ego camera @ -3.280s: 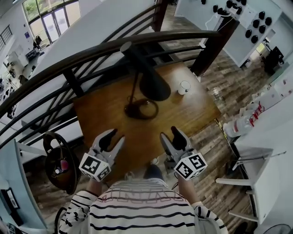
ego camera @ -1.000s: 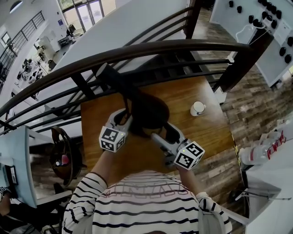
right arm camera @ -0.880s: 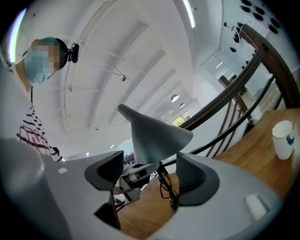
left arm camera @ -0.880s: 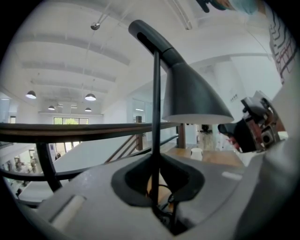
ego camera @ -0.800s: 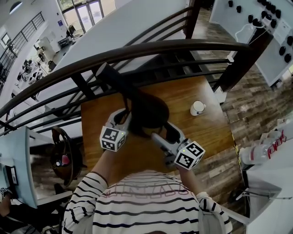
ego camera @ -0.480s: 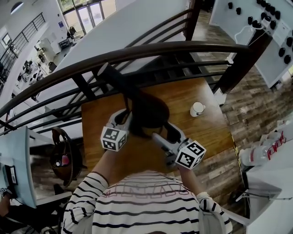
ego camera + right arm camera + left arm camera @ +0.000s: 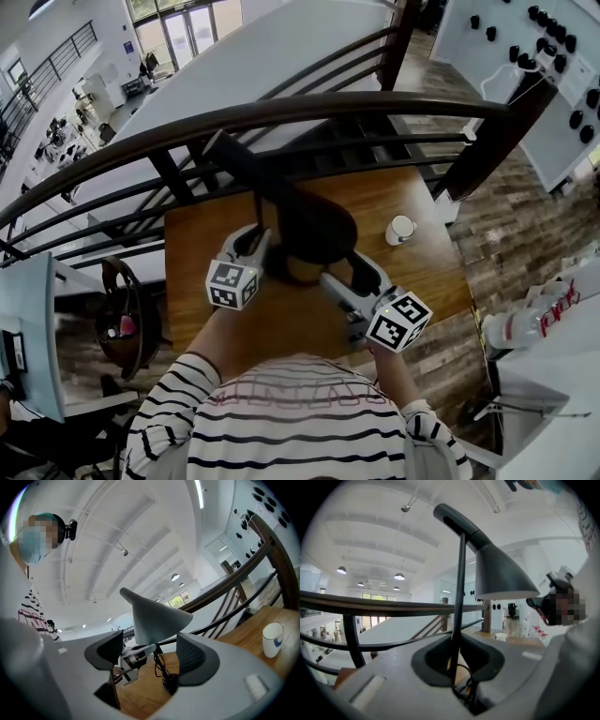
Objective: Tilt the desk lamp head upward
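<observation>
Since a few seconds back, both grippers moved from near torso up to desk lamp. Left gripper: jaws narrowed to slit, clamped on thin stem. Right gripper: jaws wide apart, lamp head framed between them just past pads; contact not clear. Lamp head: dark cone, mouth facing down, rim about level. Lamp stands on wooden table beside railing; white cup off to right.
</observation>
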`<state>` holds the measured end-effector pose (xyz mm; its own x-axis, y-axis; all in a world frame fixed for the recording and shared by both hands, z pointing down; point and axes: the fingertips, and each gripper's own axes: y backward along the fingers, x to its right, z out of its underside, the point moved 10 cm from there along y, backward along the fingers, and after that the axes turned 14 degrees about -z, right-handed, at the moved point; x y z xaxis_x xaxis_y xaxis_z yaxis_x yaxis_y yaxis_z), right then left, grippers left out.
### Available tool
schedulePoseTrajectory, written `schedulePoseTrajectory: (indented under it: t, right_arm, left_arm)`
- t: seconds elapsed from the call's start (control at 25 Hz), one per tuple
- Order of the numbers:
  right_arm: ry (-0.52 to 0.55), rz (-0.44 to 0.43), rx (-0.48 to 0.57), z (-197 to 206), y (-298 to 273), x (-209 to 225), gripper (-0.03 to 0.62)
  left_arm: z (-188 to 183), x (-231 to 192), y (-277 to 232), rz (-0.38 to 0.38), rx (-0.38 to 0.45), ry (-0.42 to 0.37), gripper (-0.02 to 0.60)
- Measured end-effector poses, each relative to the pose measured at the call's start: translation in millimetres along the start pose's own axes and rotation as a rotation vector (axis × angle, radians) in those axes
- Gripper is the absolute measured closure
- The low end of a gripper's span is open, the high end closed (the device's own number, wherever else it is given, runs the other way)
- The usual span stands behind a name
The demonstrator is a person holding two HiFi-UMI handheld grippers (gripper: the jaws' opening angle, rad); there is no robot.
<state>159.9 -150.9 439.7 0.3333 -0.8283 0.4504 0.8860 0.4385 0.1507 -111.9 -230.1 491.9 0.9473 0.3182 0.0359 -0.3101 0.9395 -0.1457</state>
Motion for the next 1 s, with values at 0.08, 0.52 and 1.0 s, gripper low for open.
schedulePoseTrajectory:
  t: [0.08, 0.52, 1.0]
  right_arm:
    - [0.019, 0.0, -0.001, -7, 3, -1, 0.253]
    - [0.077, 0.007, -0.004, -41, 17, -11, 0.253]
    - [0.232, -0.069, 0.065, -91, 39, -29, 0.252]
  left_arm:
    - [-1, 0, -1, -0.008, 0.0, 0.006, 0.528]
    - [2, 2, 0, -0.056, 0.0, 0.029, 0.528]
    - [10, 11, 3, -0.106, -0.002, 0.051, 0.528]
